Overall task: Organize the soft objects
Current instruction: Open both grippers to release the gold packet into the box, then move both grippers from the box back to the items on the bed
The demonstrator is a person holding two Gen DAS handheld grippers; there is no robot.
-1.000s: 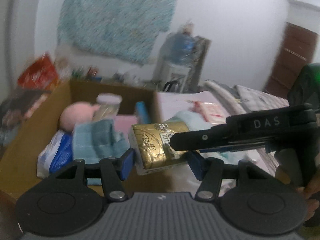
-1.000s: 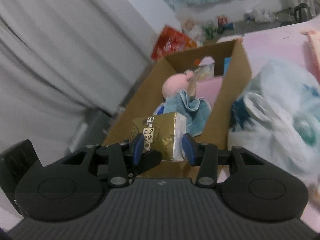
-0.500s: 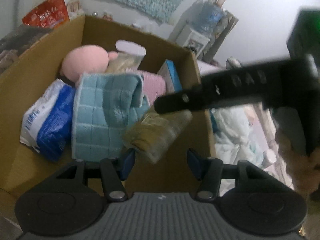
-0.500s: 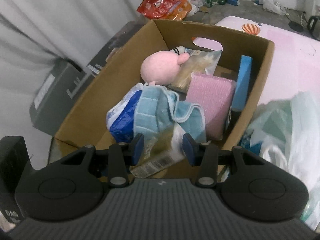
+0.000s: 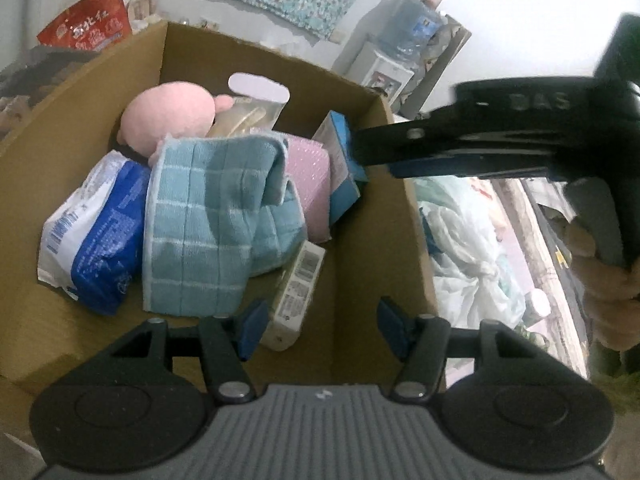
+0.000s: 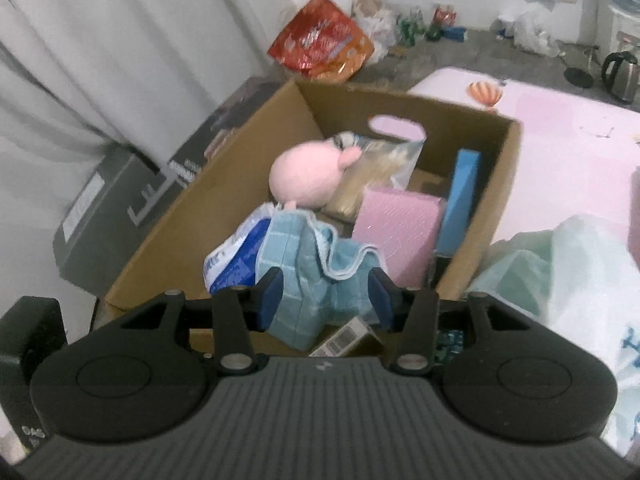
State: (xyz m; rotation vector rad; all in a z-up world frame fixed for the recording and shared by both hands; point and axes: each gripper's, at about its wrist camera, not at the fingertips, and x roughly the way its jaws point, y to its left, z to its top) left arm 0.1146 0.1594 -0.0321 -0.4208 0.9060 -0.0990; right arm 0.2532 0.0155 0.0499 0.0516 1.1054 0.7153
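Now the gold pack lies in the box, near the towel. We have let it go: our right gripper has just opened and, like the left gripper, holds nothing. One more item stowed.

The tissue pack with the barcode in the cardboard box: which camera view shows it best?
The left wrist view. There the tissue pack lies in plain sight in the cardboard box, partly under the blue towel. The right wrist view shows only its barcode end, behind that gripper's own body.
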